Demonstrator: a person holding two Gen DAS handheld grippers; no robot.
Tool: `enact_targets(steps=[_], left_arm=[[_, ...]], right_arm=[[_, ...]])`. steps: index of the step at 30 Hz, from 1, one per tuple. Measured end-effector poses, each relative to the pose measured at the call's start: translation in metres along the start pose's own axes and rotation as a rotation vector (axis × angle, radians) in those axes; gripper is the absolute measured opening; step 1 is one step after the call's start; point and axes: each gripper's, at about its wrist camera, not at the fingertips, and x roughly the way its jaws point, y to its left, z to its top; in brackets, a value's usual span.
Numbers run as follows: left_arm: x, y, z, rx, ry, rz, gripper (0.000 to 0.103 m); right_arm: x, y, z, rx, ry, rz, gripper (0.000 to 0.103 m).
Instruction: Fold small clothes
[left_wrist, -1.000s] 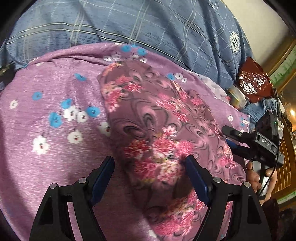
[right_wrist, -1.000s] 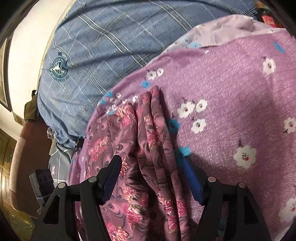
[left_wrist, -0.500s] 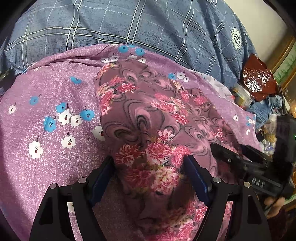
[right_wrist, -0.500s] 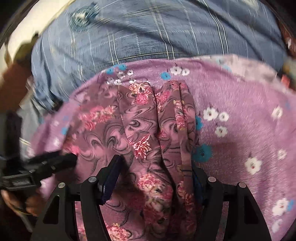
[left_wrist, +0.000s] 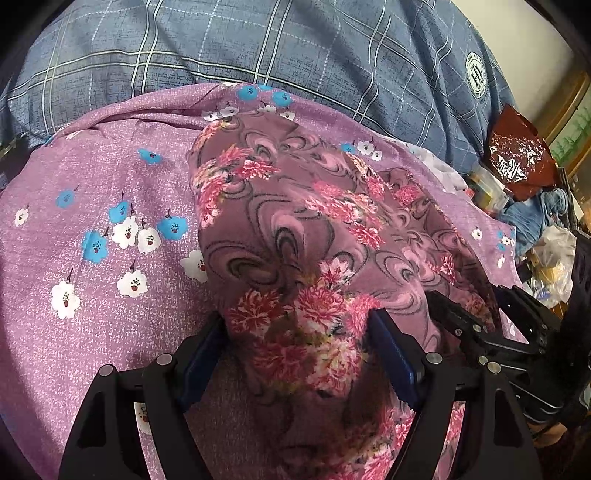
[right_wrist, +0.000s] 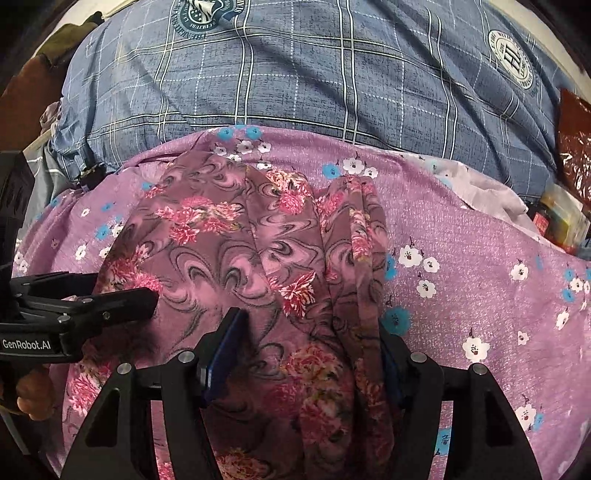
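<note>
**Both grippers straddle the floral garment**

Left gripper (left_wrist: 295, 343) and right gripper (right_wrist: 310, 343) each have the floral garment (left_wrist: 295, 229) bunched between spread blue pads; whether either pad bites cloth I cannot tell. I read them as released, jaws wide.

That garment lies partly folded on the purple bedsheet (left_wrist: 110, 277), lengthwise from 6 toward 12 o'clock in both views. In the right wrist view one pleated edge (right_wrist: 354, 240) stands doubled along the garment's 3 o'clock side.

Compared with a second ago, the right gripper has swung around: it was well off at 3 o'clock in the left view and now sits just beside my left tool at 4 o'clock, its fingertip (left_wrist: 447, 314) lying on the cloth. Both views now frame the garment squarely. My judgement: the two tools have lined up at the near hem for the next fold, away toward 12 o'clock.

Left tool's finger (right_wrist: 122, 306) enters the right view from 9 o'clock, low and near level. Beyond the sheet at 12 o'clock lies a blue checked blanket (left_wrist: 295, 48).
</note>
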Motion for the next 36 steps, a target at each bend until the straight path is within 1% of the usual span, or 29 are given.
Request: enact_targets(steps=[9, 14, 25, 36], left_arm=[[-0.001, -0.0018, 0.0016, -0.004, -0.022, 0.006, 0.077], [-0.0001, -0.0029, 0.0011, 0.003, -0.028, 0.008, 0.077], [0.0044, -0.0003, 0.0047, -0.009, -0.024, 0.004, 0.08], [0.0074, -0.0004, 0.0077, -0.016, -0.026, 0.004, 0.079]], right_arm=[[-0.0028, 0.0066, -0.001, -0.036, -0.015, -0.031, 0.065], [-0.003, 0.0075, -0.0013, -0.035, -0.016, -0.029, 0.065], [-0.0028, 0.0083, -0.0007, -0.056, -0.024, -0.043, 0.065], [-0.0024, 0.0052, -0.0007, -0.043, -0.02, -0.021, 0.066]])
